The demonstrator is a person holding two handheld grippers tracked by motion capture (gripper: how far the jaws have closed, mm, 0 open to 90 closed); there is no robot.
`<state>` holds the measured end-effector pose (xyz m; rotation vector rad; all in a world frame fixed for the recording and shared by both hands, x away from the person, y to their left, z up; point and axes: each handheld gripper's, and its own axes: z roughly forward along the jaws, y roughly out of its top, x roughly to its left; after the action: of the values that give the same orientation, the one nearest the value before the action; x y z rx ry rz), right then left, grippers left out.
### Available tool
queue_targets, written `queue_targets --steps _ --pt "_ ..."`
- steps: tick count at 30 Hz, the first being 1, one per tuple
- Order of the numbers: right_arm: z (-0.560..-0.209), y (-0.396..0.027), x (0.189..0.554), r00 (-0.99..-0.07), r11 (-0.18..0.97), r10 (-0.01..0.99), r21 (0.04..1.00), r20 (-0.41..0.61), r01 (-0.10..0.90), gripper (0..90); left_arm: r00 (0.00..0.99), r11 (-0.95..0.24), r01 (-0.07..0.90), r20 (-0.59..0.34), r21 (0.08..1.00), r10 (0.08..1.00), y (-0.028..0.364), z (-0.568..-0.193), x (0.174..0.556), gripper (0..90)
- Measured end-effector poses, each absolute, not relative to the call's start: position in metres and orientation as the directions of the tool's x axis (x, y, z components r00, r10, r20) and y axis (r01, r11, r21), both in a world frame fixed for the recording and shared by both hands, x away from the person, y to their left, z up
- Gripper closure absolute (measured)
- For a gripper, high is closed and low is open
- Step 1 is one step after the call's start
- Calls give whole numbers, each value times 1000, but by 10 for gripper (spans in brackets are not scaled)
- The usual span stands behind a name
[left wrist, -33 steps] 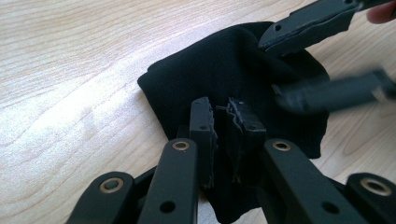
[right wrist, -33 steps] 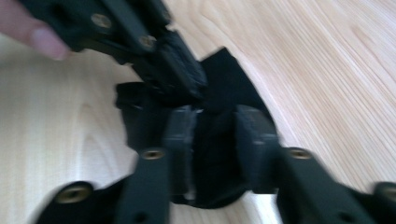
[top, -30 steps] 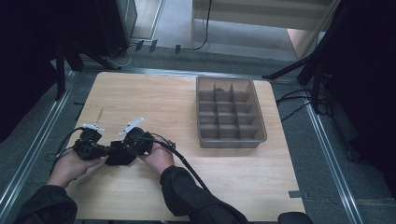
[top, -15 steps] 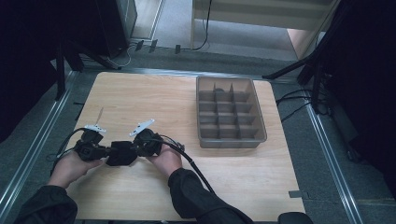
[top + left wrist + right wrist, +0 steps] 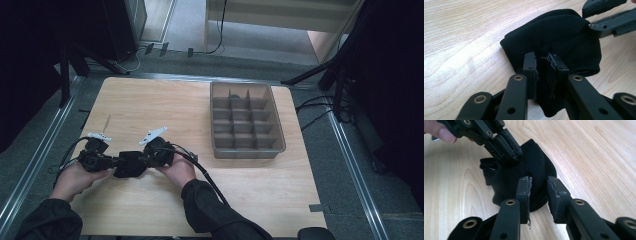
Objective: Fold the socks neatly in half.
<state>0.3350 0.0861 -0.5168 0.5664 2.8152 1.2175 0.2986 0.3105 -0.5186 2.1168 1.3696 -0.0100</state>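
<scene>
A black cloth (image 5: 129, 166), bunched like a folded sock, lies on the wooden table (image 5: 165, 110) near its front left. My left gripper (image 5: 114, 163) and right gripper (image 5: 143, 161) point at each other across it, each held by a hand. In the left gripper view my left gripper (image 5: 541, 56) has just been opening; its pads stand a little apart with a fold of the cloth (image 5: 559, 32) in the gap. The right gripper (image 5: 539, 180) has also just been opening, its pads apart over the near edge of the cloth (image 5: 534, 162). The left gripper (image 5: 511, 150) sits on the cloth's far side.
A grey plastic tray (image 5: 280, 131) with several compartments stands at the back right of the table. Cables trail from both grippers, the right one's across the table toward the front edge. Dark stands and metal rails border the table.
The right gripper has edged slightly to the right. The left hand has stayed put. The black cloth still lies between the two grippers.
</scene>
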Motion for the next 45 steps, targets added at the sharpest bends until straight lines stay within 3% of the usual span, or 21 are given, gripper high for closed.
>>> queue_targets --steps 11,30,35,40,45 --pt "-501 87 335 -953 624 287 736 98 263 642 442 -229 818 -321 528 838 320 -501 293 640" --pt "-501 116 334 -977 650 178 732 114 204 598 398 -176 821 -324 543 858 346 -496 289 585" --pt "-507 125 338 -978 661 164 722 126 204 488 395 -170 822 -329 543 858 351 -497 288 582" --pt "-508 129 342 -976 653 181 727 121 212 319 392 -165 824 -334 542 857 355 -498 288 576" --pt "-517 130 347 -971 677 195 698 135 233 252 390 -166 827 -337 537 857 355 -498 289 570"
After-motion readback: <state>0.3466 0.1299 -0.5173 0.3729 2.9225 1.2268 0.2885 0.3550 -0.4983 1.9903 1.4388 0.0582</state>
